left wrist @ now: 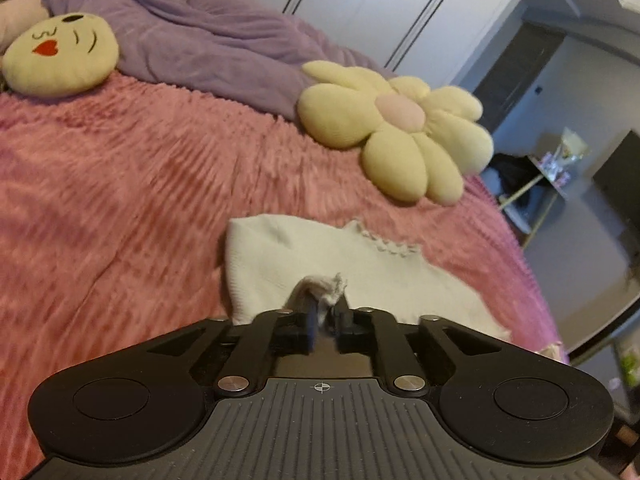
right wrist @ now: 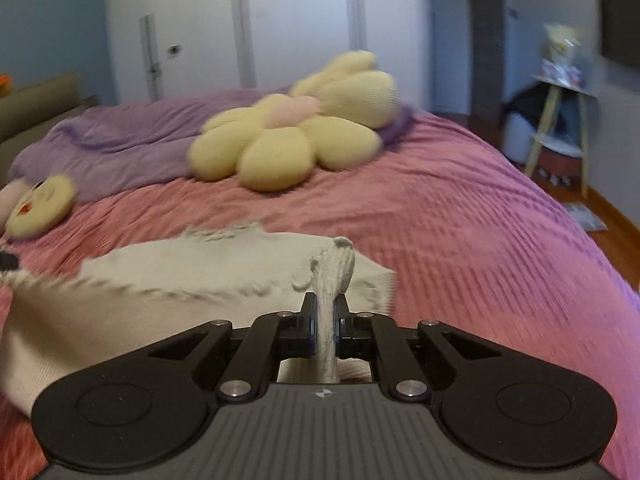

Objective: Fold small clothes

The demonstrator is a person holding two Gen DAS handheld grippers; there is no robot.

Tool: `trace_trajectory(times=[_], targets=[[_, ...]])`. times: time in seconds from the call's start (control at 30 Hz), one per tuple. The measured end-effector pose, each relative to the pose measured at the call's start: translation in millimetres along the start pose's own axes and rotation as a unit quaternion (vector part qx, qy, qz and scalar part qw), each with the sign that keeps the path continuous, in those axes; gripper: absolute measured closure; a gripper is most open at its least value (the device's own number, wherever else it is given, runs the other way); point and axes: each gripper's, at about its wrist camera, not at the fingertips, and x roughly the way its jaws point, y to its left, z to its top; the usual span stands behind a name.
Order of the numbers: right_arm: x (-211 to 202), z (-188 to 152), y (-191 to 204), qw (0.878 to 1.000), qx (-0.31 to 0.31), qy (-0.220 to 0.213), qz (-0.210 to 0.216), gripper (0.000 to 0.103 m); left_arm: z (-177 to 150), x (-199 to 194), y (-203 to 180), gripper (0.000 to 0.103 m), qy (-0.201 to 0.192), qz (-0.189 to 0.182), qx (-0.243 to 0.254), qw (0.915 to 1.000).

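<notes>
A small cream knitted garment point(left wrist: 288, 256) with a frilled edge lies on the pink bedspread point(left wrist: 120, 184). My left gripper point(left wrist: 325, 312) is shut on a bunched bit of its near edge, which pokes up between the fingers. In the right wrist view the same cream garment point(right wrist: 192, 272) stretches off to the left. There my right gripper point(right wrist: 325, 312) is shut on a gathered fold of it that sticks up past the fingertips. Both pinched edges are lifted off the bed.
A yellow flower cushion point(left wrist: 400, 132) lies beyond the garment, and a round yellow face cushion point(left wrist: 60, 56) sits at the far left. A purple duvet point(left wrist: 192, 32) is heaped at the back. The bed's edge drops off at the right toward a wooden side table point(right wrist: 560, 128).
</notes>
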Motion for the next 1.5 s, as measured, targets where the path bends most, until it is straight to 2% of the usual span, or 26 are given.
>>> trace_trajectory(times=[0.03,0.2,0.3,0.4,0.5,0.57,0.6,0.67,0.73,0.87,1.03,1.17,1.33,1.4,1.5], targets=[[7,-2,-5,1.0,0.008,0.011,-0.002,0.095,-3,4,2,0.065,0.0,0.004,0.004,1.0],[36,-19,-19,0.997,0.035,0.072,0.011,0.09,-21,29,9,0.048,0.038,0.031,0.05,0.9975],[40,-27,-25,0.995,0.051,0.078,0.027,0.081,-29,47,12,0.046,0.063,0.045,0.068,0.9947],[48,-27,-27,0.993,0.073,0.087,0.042,0.076,-30,65,7,0.046,0.065,0.068,0.093,0.9912],[54,-24,-23,0.993,0.06,0.09,0.044,0.075,-29,82,-2,0.049,0.069,0.08,0.115,0.9877],[57,-25,-22,0.994,0.048,0.095,0.039,0.076,-30,89,-9,0.067,0.071,0.097,0.136,0.9834],[57,-24,-21,0.994,0.039,0.095,0.037,0.084,-31,92,-12,0.083,0.073,0.113,0.145,0.9803],[56,-24,-20,0.995,0.027,0.091,0.036,0.094,-32,89,-14,0.087,0.067,0.122,0.149,0.979],[51,-23,-20,0.996,0.021,0.082,0.037,0.094,-31,83,-15,0.093,0.058,0.123,0.149,0.9795],[37,-16,-15,0.998,-0.009,0.052,0.03,0.094,-23,63,-23,0.093,0.028,0.114,0.156,0.9808],[21,7,1,0.999,-0.041,-0.008,0.031,0.095,0,42,-42,0.094,-0.03,0.097,0.164,0.9812],[34,31,14,0.997,-0.069,-0.041,0.008,0.095,23,50,-51,0.094,-0.065,0.119,0.176,0.975],[75,56,22,0.995,-0.085,-0.049,-0.018,0.095,34,83,-47,0.094,-0.067,0.13,0.172,0.9741],[92,55,23,0.995,-0.088,-0.033,-0.021,0.095,29,104,-41,0.094,-0.046,0.14,0.174,0.9737],[121,46,23,0.996,-0.087,0.014,-0.015,0.094,17,128,-24,0.094,-0.008,0.147,0.158,0.9765]])
